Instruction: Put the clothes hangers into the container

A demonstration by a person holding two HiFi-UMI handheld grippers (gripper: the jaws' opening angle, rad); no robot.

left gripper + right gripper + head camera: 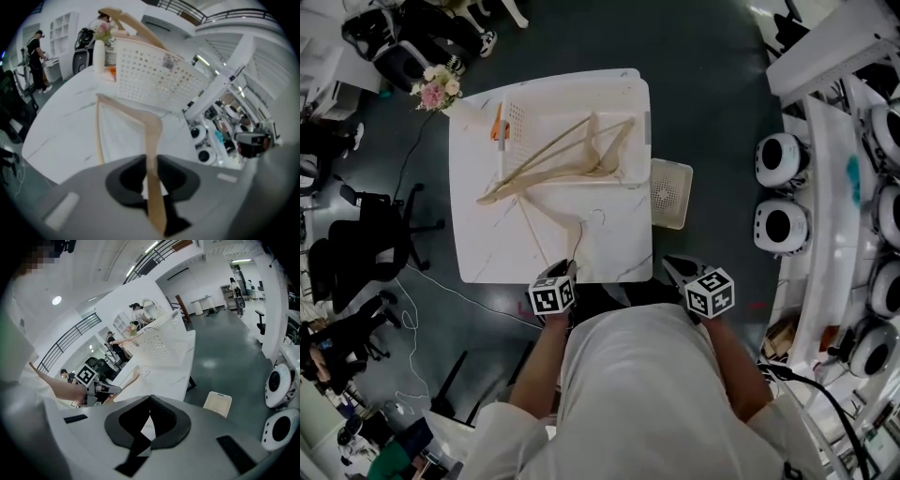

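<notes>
A white perforated basket [643,141] stands at the back of the white table [487,244] with several wooden hangers [562,155] lying in it. My left gripper [569,269] is at the table's front edge, shut on one arm of another wooden hanger [551,210] that reaches toward the basket. In the left gripper view that hanger [151,129] runs up from between the jaws [151,161], with the basket [159,77] beyond it. My right gripper [677,269] hovers off the table's front right corner. Its jaws [150,399] are shut with nothing between them.
A flower vase [438,91] stands at the table's back left corner and an orange tool [498,127] lies beside the basket. A small white perforated bin [670,192] sits off the table's right side. Office chairs [366,234] stand left, round white machines [781,159] right.
</notes>
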